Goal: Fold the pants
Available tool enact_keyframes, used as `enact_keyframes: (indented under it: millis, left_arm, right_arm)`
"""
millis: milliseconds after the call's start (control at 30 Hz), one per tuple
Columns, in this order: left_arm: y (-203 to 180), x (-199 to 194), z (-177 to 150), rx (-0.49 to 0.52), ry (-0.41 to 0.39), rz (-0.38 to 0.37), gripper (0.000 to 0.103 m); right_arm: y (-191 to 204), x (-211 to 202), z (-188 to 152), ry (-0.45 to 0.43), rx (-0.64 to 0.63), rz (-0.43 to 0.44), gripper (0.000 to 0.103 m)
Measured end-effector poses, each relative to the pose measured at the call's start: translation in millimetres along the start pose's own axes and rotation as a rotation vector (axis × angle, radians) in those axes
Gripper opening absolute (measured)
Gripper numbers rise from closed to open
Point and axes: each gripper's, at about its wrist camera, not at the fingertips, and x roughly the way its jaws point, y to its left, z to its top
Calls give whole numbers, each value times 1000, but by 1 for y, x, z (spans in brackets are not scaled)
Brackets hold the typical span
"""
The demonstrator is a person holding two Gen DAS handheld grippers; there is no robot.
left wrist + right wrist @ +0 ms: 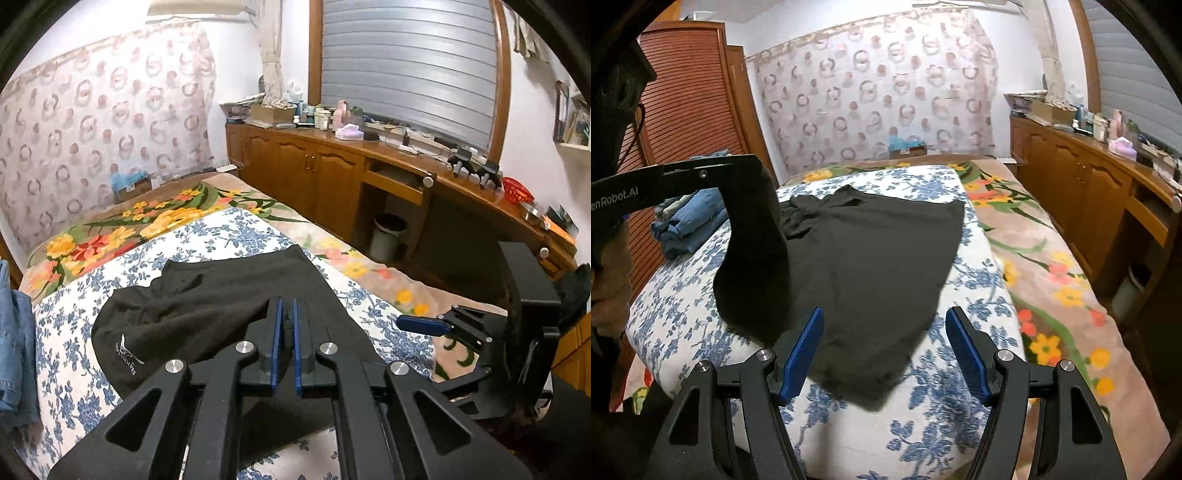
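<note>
On the blue-flowered bed [923, 435], black pants [871, 266] are lying spread, their near left part being lifted by the left gripper [287, 334], which is pinching the cloth. The right gripper [884, 347] is hovering spread over their near edge. Folded jeans [689, 225] are sitting far left; a wooden desk [369, 177] is running along the right.

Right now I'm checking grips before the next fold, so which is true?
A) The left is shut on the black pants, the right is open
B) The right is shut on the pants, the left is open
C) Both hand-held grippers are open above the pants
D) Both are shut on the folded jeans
A: the left hand-held gripper pinches the black pants, while the right hand-held gripper is spread wide, holding nothing.
</note>
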Motion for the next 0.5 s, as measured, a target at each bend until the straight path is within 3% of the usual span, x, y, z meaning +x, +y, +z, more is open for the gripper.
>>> enact_keyframes:
  millis: [133, 200, 300, 400, 500]
  left_arm:
    - [6, 3, -2, -17, 14, 13, 24]
    - [12, 6, -5, -25, 19, 20, 41]
    - [24, 5, -11, -57, 8, 17, 57]
    - [38, 5, -17, -80, 10, 24, 66]
    - [52, 6, -24, -85, 13, 56, 66]
  right_arm:
    - [4, 1, 0, 1, 11, -13, 70]
    - [4, 3, 3, 4, 16, -12, 70]
    - [10, 9, 6, 11, 16, -13, 70]
    - [13, 15, 15, 13, 13, -10, 70]
    - [14, 21, 19, 15, 6, -5, 70]
